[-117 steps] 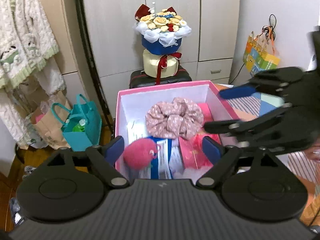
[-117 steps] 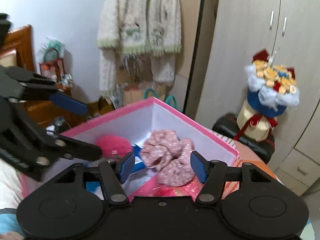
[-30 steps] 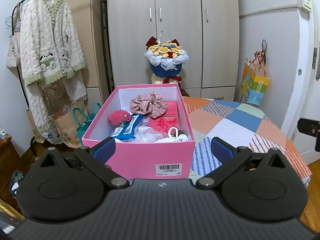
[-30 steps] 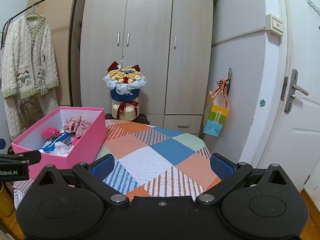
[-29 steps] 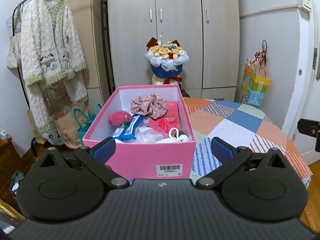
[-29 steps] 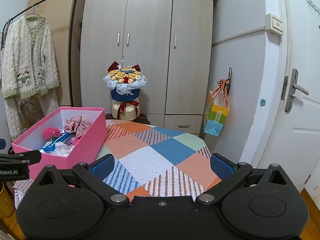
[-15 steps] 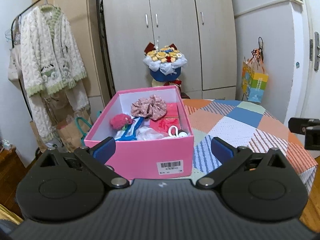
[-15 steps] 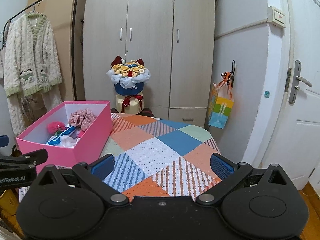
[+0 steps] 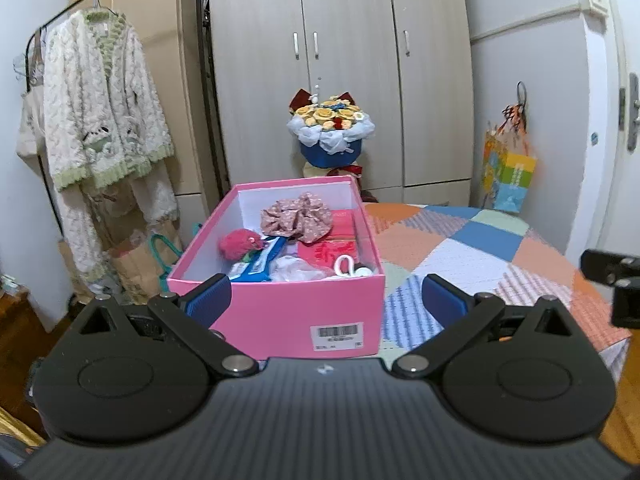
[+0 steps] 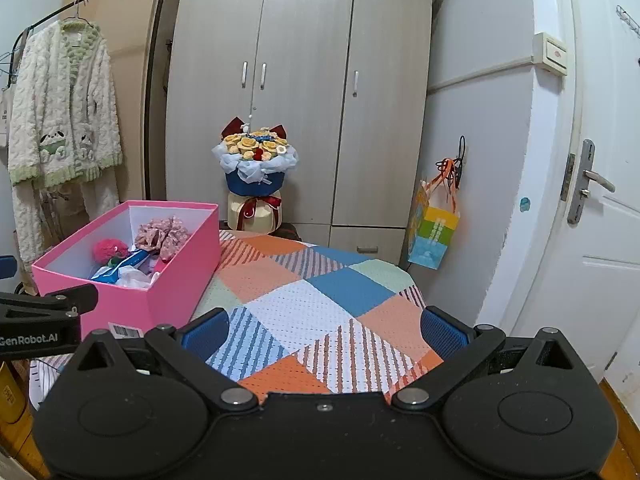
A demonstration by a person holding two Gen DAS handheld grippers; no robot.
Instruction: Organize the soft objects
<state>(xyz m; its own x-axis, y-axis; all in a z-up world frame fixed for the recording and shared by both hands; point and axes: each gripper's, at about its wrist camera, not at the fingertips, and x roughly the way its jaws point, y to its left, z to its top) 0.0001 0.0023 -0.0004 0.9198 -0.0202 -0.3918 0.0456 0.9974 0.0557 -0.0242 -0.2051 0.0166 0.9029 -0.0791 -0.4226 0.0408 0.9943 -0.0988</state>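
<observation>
A patchwork-covered table bears an open pink cardboard box at its left edge. Inside lie a floral fabric scrunchie and a fuzzy red pompom. The left gripper and right gripper hover with fingers spread, holding nothing.

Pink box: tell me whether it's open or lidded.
Open. The pink box has no lid on it; from above, the floral scrunchie and the pink pompom show inside its white walls.
</observation>
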